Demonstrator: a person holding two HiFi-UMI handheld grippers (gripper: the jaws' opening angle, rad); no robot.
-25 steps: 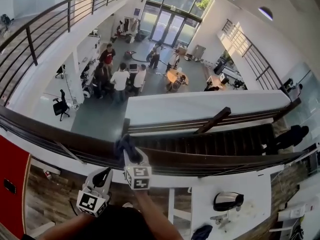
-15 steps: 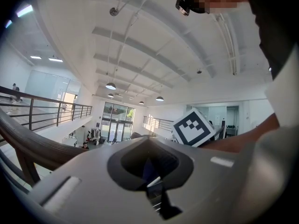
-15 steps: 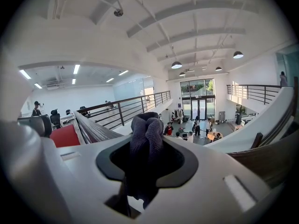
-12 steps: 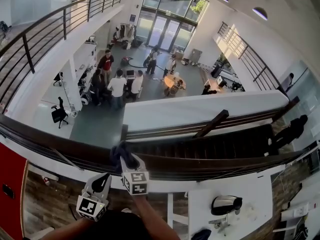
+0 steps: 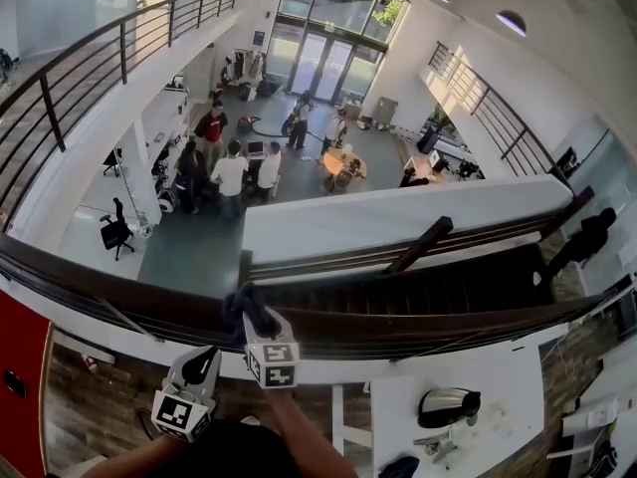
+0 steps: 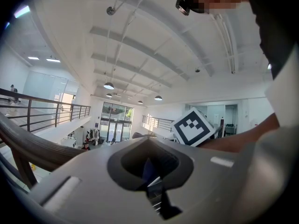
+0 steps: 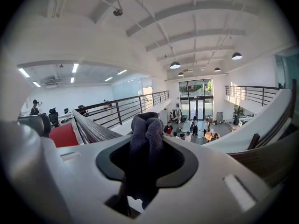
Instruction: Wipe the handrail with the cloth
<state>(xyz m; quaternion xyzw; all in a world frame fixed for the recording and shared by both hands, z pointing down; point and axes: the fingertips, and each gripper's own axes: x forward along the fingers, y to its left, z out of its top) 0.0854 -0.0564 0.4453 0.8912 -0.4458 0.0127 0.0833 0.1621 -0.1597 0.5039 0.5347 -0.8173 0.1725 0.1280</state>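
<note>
One cloth [image 5: 243,308] on handrail [image 5: 448,329], hiding right gripper [image 5: 251,319] fingers

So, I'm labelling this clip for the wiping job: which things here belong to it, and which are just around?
In the job:
- dark cloth, gripped in the right claw
- wooden handrail

Just around:
- left claw, shut and holding nothing
- people below
- office chair
- staircase
- white desk
</note>
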